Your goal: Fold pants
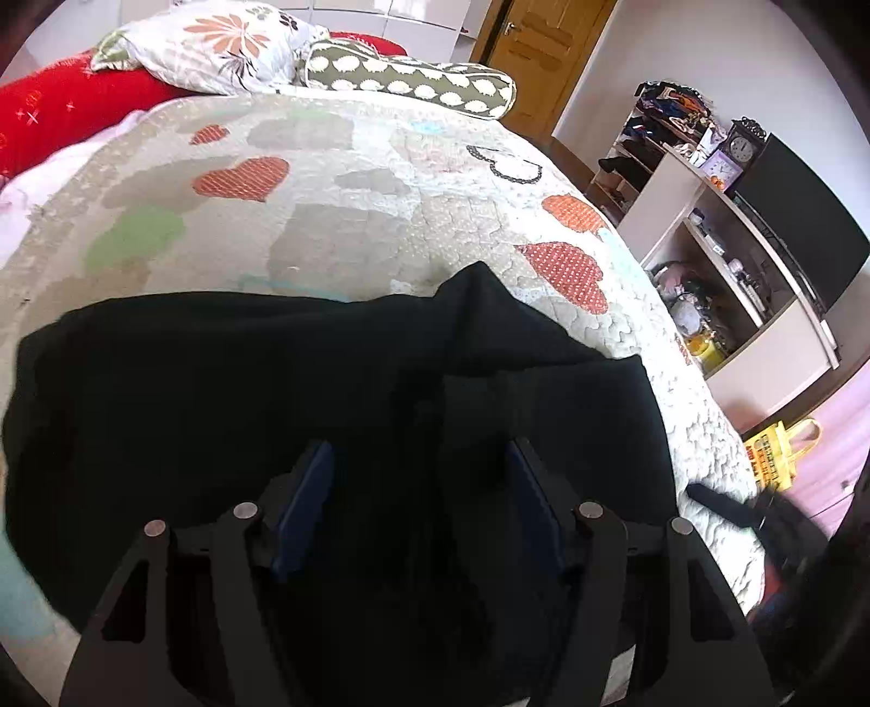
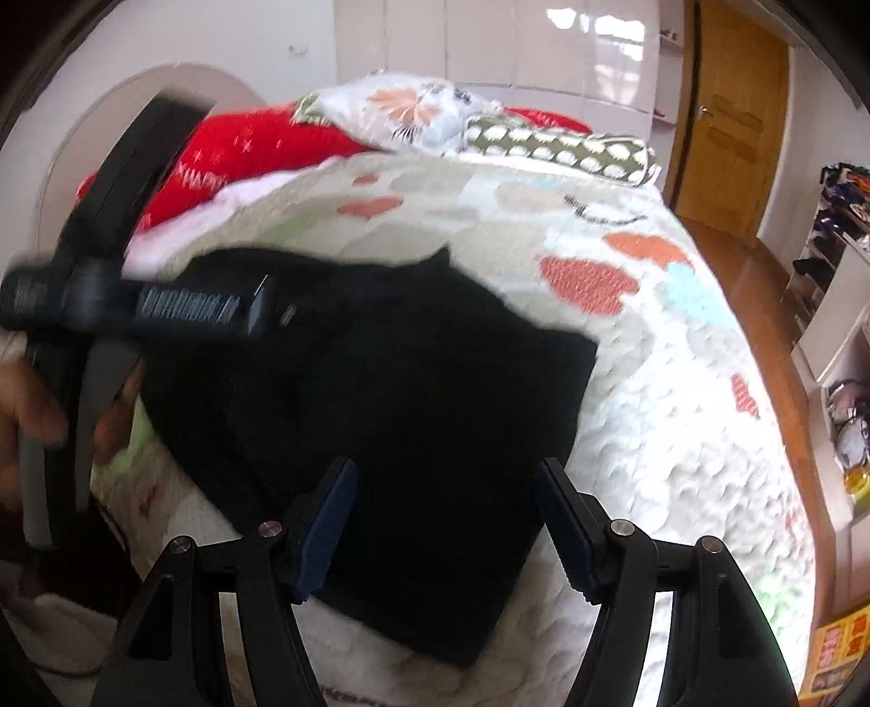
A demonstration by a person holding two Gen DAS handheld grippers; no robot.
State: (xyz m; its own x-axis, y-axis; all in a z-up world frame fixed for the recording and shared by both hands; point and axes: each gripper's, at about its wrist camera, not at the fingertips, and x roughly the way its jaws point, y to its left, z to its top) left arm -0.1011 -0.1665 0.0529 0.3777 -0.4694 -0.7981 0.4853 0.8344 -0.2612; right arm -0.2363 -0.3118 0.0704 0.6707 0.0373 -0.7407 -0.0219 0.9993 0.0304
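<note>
Both fisheye views were bright with soft daylight; edges bowed hard and fell to black corners. In the left wrist view the black pants (image 1: pixel 326 391) were so dark that folds barely read, and the quilt (image 1: pixel 337 217) looked washed and slightly soft. The right wrist view was blurred throughout, worst at 9 o'clock, where the left gripper (image 2: pixel 163 310) smeared; glare flared on the glossy wardrobe doors (image 2: pixel 598 49) at 1 o'clock; shadows stayed faint.
</note>
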